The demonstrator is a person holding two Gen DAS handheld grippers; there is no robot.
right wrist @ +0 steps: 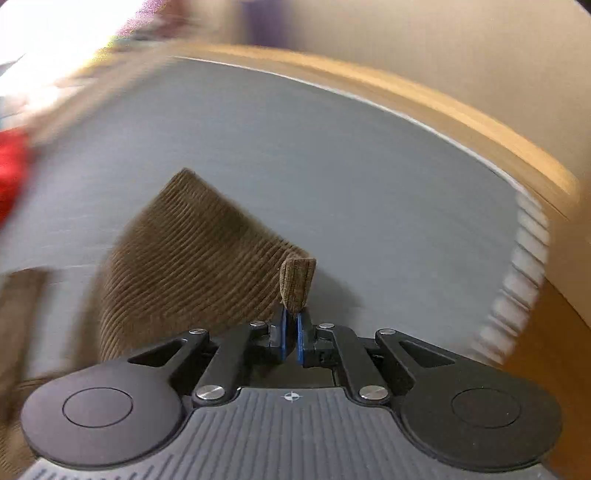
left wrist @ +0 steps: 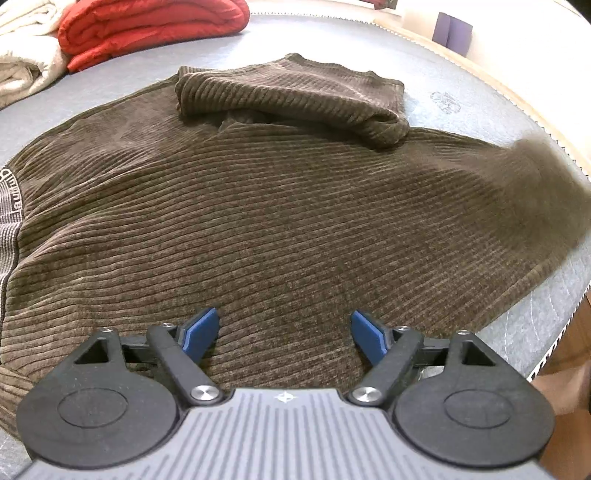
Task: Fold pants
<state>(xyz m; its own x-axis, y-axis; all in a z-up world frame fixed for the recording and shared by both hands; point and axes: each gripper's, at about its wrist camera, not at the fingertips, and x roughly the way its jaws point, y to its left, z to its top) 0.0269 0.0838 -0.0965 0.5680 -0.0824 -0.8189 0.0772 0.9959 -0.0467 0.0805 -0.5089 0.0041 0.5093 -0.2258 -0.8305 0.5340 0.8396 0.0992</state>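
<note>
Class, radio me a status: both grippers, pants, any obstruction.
Left gripper open above pants. Right gripper shut on pants corner. Nothing in the way.

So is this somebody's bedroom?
Probably a bedroom. The brown corduroy pants lie on a bare grey mattress with a wooden bed frame around it, and a folded red blanket sits at the far end.
</note>
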